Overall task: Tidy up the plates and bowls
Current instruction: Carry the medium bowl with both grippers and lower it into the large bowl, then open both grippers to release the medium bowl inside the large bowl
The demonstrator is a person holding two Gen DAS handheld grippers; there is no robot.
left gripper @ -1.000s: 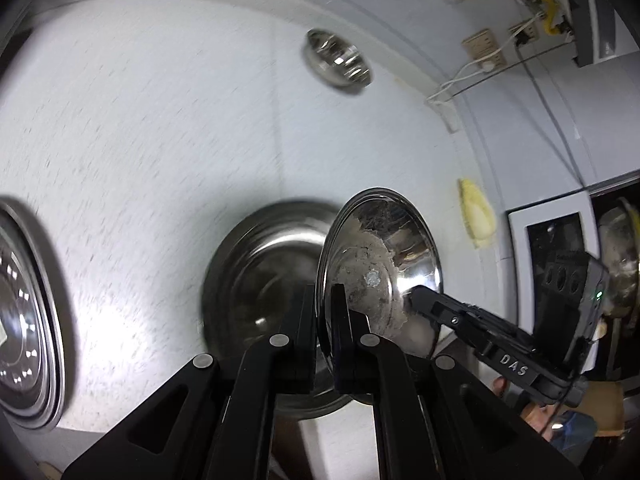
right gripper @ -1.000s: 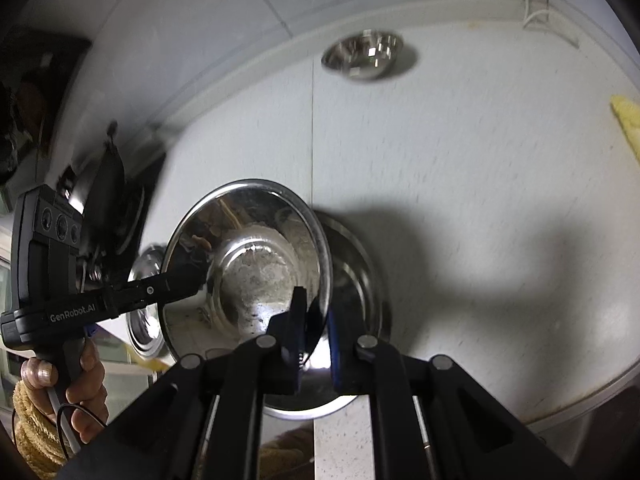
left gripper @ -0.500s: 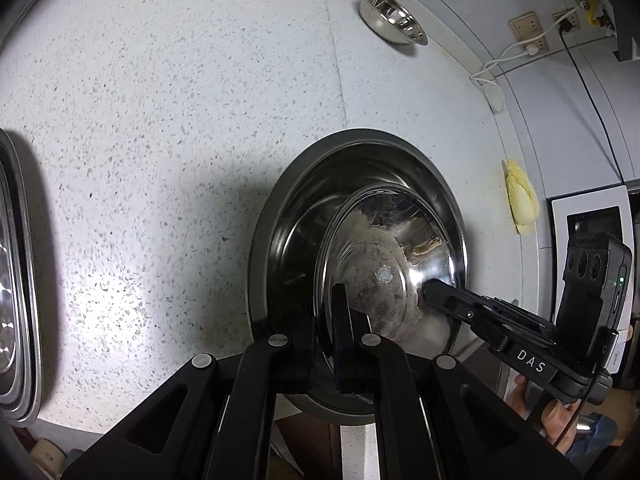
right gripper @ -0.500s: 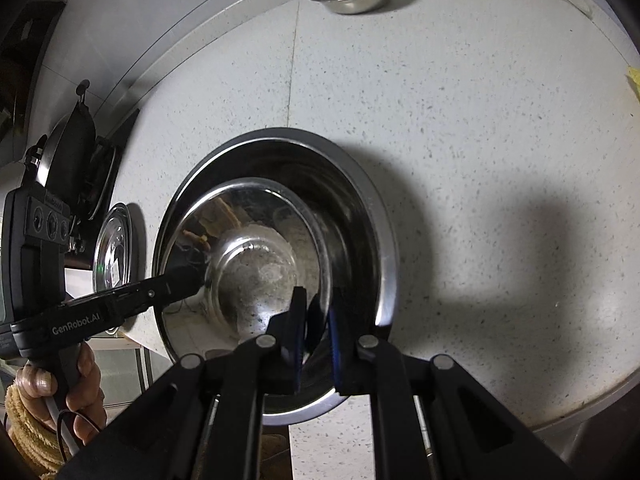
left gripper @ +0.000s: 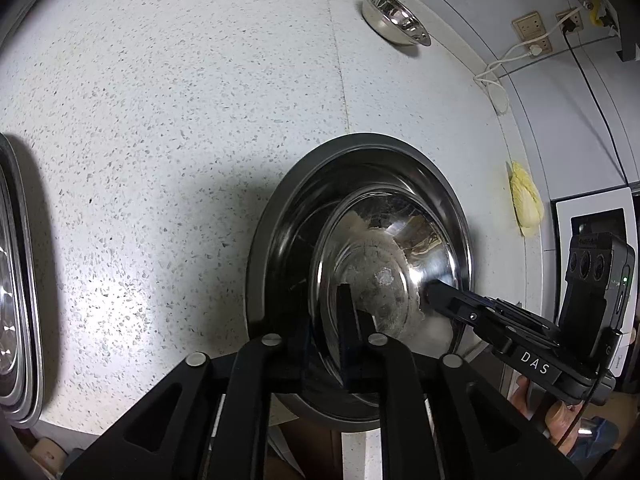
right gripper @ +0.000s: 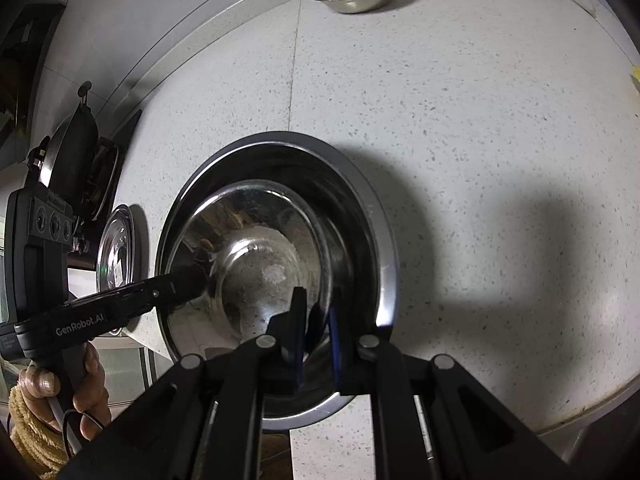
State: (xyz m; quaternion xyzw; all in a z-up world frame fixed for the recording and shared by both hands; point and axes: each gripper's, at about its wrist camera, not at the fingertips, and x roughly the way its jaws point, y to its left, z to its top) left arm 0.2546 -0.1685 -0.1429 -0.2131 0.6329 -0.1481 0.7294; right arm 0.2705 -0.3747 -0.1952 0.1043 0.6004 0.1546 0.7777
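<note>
Both grippers closed on a rim, from opposite sides.
The left gripper (left gripper: 326, 320) has its fingers pinched together on the near edge. The right gripper (right gripper: 316, 320) does the same. Each one appears in the other's view, held by a bare hand (right gripper: 64, 396).

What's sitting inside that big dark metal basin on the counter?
A shiny steel bowl sits inside the big basin, with the left gripper and right gripper each clamped on its rim. The basin's floor beneath the bowl is covered.
</note>
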